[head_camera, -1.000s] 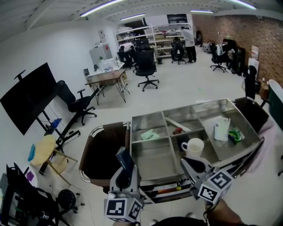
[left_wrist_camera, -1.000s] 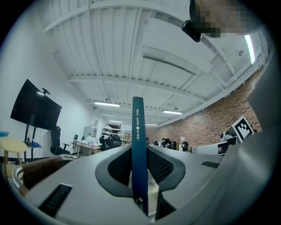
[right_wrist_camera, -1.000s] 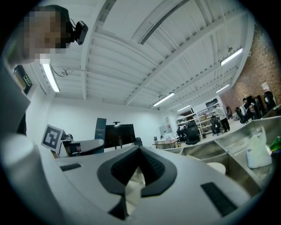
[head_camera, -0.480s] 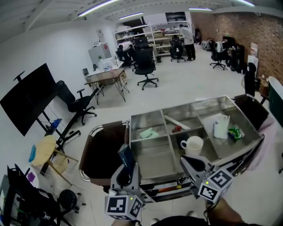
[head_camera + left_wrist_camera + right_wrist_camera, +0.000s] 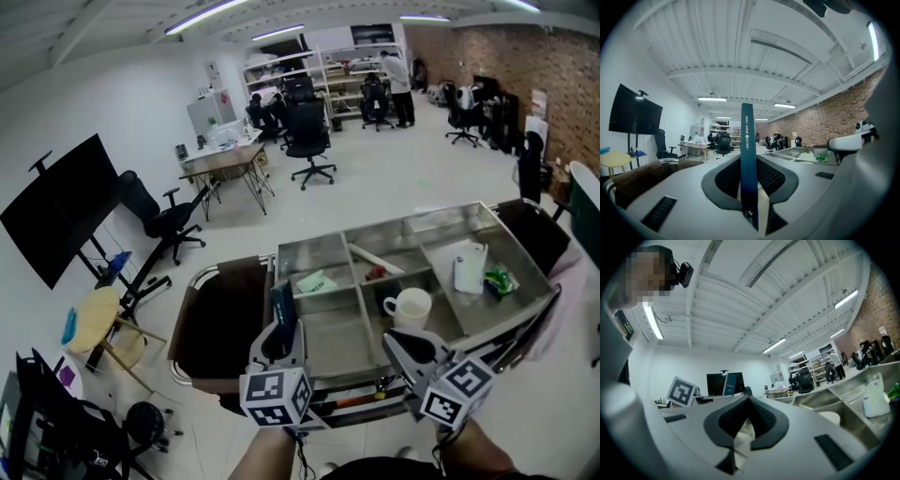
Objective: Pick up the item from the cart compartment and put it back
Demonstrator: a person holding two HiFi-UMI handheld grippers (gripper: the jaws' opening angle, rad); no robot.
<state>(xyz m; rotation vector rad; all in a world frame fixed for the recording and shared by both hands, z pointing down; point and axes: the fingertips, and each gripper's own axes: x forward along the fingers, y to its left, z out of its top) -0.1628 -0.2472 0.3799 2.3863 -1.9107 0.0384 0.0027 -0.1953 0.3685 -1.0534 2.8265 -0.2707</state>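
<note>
My left gripper [image 5: 281, 330] is shut on a thin dark-blue flat packet [image 5: 284, 304], which stands upright out of the jaws over the cart's near left edge. In the left gripper view the packet [image 5: 748, 140] shows edge-on, clamped between the pads of the left gripper [image 5: 749, 164]. My right gripper [image 5: 401, 341] hovers at the cart's front edge, just short of a white mug [image 5: 410, 307]. Its jaws are shut with nothing in them, as the right gripper view shows of the right gripper [image 5: 749, 399].
The steel cart tray [image 5: 330, 330] has several compartments. They hold a green-and-white packet [image 5: 316, 281], a small red item [image 5: 377, 274], a white pouch [image 5: 466, 272] and a green packet [image 5: 498, 283]. A brown seat [image 5: 217, 323] stands left of the cart. Office chairs and desks stand farther back.
My left gripper has moved right and forward with the blue packet, from beside the cart to over its near left edge. The right gripper has stayed put.
</note>
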